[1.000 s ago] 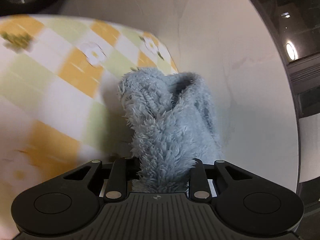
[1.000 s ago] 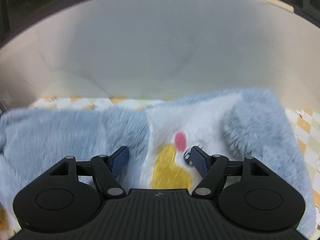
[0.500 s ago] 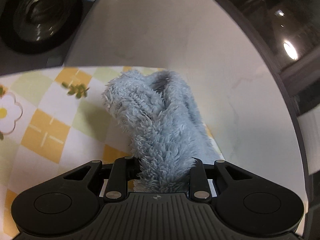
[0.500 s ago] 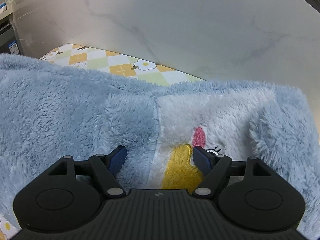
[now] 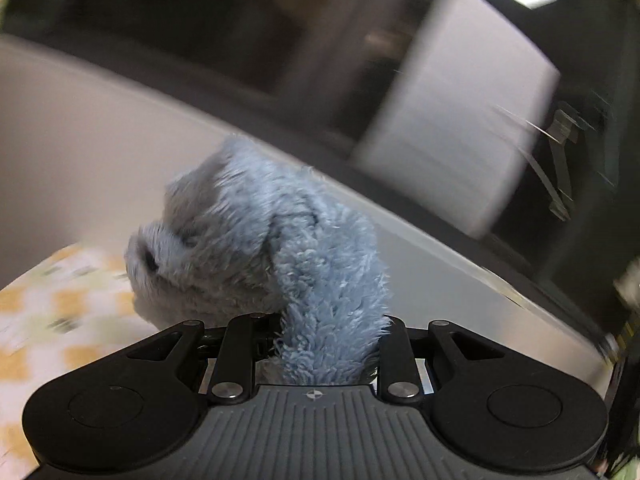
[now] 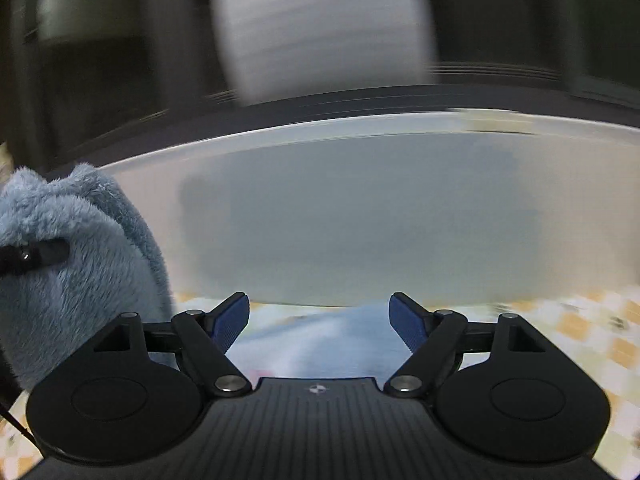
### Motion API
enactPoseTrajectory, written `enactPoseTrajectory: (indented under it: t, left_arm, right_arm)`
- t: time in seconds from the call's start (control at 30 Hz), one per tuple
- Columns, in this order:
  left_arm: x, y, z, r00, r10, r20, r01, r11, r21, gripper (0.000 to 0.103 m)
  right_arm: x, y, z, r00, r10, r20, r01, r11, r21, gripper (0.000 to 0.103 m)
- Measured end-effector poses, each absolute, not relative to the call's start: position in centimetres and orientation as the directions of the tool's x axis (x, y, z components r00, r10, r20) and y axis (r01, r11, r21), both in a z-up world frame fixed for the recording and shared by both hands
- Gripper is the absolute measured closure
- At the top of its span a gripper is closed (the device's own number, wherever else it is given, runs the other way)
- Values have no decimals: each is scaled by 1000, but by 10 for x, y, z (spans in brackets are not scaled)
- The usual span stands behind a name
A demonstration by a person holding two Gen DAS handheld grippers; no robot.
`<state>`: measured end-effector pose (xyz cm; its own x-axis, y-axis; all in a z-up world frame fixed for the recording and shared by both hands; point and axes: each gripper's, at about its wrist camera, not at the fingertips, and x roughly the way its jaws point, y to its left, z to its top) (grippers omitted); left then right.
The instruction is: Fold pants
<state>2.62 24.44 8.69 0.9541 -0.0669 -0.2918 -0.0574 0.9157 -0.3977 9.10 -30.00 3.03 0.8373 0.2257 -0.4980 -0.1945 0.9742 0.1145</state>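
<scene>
Since 0.5 s ago, both views are swung up and blurred. Pants [image 5: 280, 256] are kept pinched by left gripper [image 5: 320, 344], bunch raised above checked cloth [image 5: 60, 312]. Right gripper [image 6: 319, 320] is spread, nothing between; more fabric lies blurred below. Lifted part is best carried over slowly, w/ edges aligned, on table [image 6: 360, 216].

Pale marble-look table [image 6: 400, 208], smooth, faint veining lost to motion blur; far edge curves against a dark room. Chequered cloth [image 6: 580, 332] in yellow, white and pale green lies directly on it, covering the near part, far part bare. In left wrist view the cloth [image 5: 60, 312] shows at near left, table [image 5: 80, 152] bare beyond. Fluffy blue pants [image 6: 320, 340] lie on the cloth at near centre, blurred
</scene>
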Motion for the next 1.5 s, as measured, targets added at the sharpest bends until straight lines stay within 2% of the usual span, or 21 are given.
enactPoseTrajectory:
  t: [0.17,0.23,0.33,0.4,0.47,0.53,0.6,0.63,0.73,0.87,0.93,1.03,1.07,1.1,1.17,1.2,1.23,1.33,1.37,1.43,1.5]
  left_arm:
    - [78,142,89,909,-281,-309,200,942,-269,78]
    - [105,97,70,859,-360,-364,296,929,-220,78]
    - [138,39,19,738,-448,-504,408,892,-196,76]
    - [146,12,-12,668,-446,-596,436,883,-173,73]
    - [146,4,-26,644,-451,-619,438,880,-185,64]
    - [144,7,-24,634,-487,-601,433,867,-246,37]
    - [141,15,-16,619,-536,-574,437,843,-315,18]
    - [139,13,-9,613,-556,-561,432,831,-351,16]
    - [128,39,1,618,-588,-522,393,806,-442,16]
    - [108,94,13,693,-552,-463,290,802,-522,21]
    - [98,124,12,742,-473,-476,173,820,-545,36]
    - [93,160,-4,766,-342,-544,-24,830,-557,53]
    - [93,168,-10,762,-316,-565,-72,825,-560,55]
    - [90,176,-14,760,-299,-577,-103,821,-561,58]
    - [88,183,-20,759,-268,-594,-143,821,-552,58]
    - [86,184,-22,758,-259,-599,-154,821,-550,58]
    - [86,187,-23,758,-250,-602,-163,822,-546,58]
    - [90,191,-23,770,-227,-597,-178,821,-542,55]
    - [89,195,-19,771,-219,-597,-183,823,-538,54]
    - [89,203,-21,771,-202,-604,-194,828,-525,52]
    - [94,201,-24,759,-212,-615,-187,834,-519,49]
  right_arm:
    - [75,-381,6,826,73,-559,41,981,189,24]
    - [68,-398,-4,806,43,-591,98,974,204,24]
    - [51,-413,-5,792,40,-610,117,969,216,24]
    - [46,-413,-3,792,54,-607,98,972,215,24]
    - [45,-412,3,794,75,-603,73,973,217,24]
    - [51,-403,6,803,97,-588,42,975,218,24]
    - [57,-390,11,819,127,-559,-5,977,213,24]
    - [59,-382,15,826,148,-544,-38,977,207,24]
    - [68,-355,21,829,224,-512,-156,973,172,24]
    - [76,-307,18,794,309,-524,-308,947,92,24]
    - [81,-284,7,775,309,-552,-355,934,24,23]
    - [96,-258,-25,708,234,-666,-380,921,-81,19]
    - [99,-252,-34,687,202,-698,-389,913,-119,23]
    - [99,-248,-43,681,165,-713,-392,905,-165,49]
    - [94,-252,-43,686,171,-707,-402,899,-173,74]
    - [91,-257,-36,698,190,-691,-391,909,-144,81]
    - [88,-265,-25,715,212,-667,-376,920,-111,82]
    - [81,-288,-5,757,227,-613,-322,946,-47,83]
    - [83,-295,-6,755,221,-618,-304,952,-32,83]
    - [91,-309,-21,724,186,-664,-263,965,-17,76]
    - [98,-317,-38,700,141,-700,-216,976,-19,43]
